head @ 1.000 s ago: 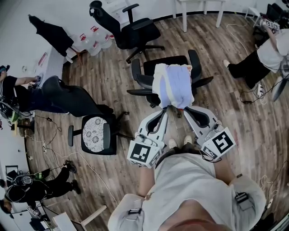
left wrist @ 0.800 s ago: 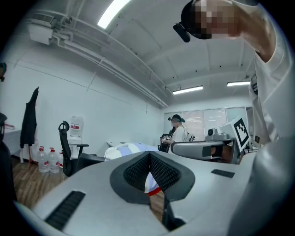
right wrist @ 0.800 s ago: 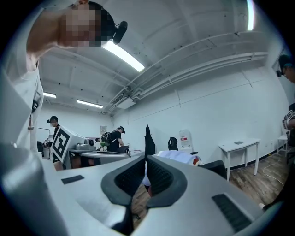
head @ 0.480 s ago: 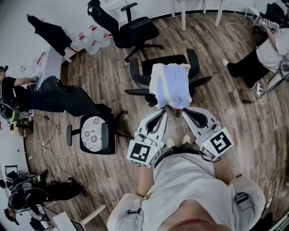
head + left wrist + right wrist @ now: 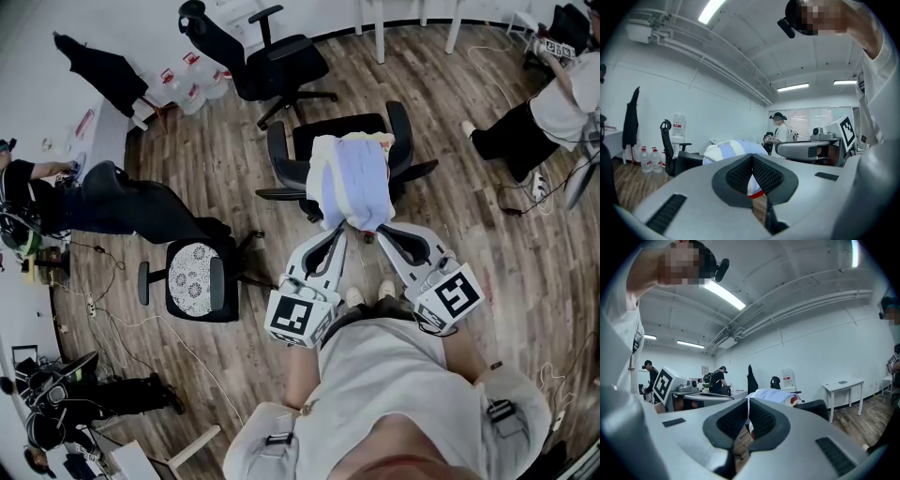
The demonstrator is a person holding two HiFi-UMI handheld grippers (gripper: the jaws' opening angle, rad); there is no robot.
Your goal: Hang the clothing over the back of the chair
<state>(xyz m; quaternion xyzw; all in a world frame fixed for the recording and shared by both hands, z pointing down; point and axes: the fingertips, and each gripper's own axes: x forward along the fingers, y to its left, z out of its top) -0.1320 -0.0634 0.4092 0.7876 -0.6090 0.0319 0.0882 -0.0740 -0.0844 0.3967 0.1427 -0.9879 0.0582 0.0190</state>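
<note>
A white and pale-blue garment (image 5: 354,178) lies draped over the back of a black office chair (image 5: 400,127), hiding the backrest. Both grippers point at its lower hem from the near side. My left gripper (image 5: 344,230) is shut, and the garment (image 5: 729,149) with a red edge shows just beyond its tips (image 5: 752,161). My right gripper (image 5: 382,228) is shut as well. A thin white strip shows between its pads (image 5: 747,411), in line with the garment (image 5: 771,395). I cannot tell whether either gripper pinches cloth.
A second black office chair (image 5: 272,61) stands farther back, with water bottles (image 5: 192,89) beside it. A chair with a patterned seat (image 5: 195,274) is at the left. A person (image 5: 553,108) sits at the right, others at the left edge. Cables lie across the wooden floor.
Grippers and garment stay in place. A person at the lower left has shifted along the floor.
</note>
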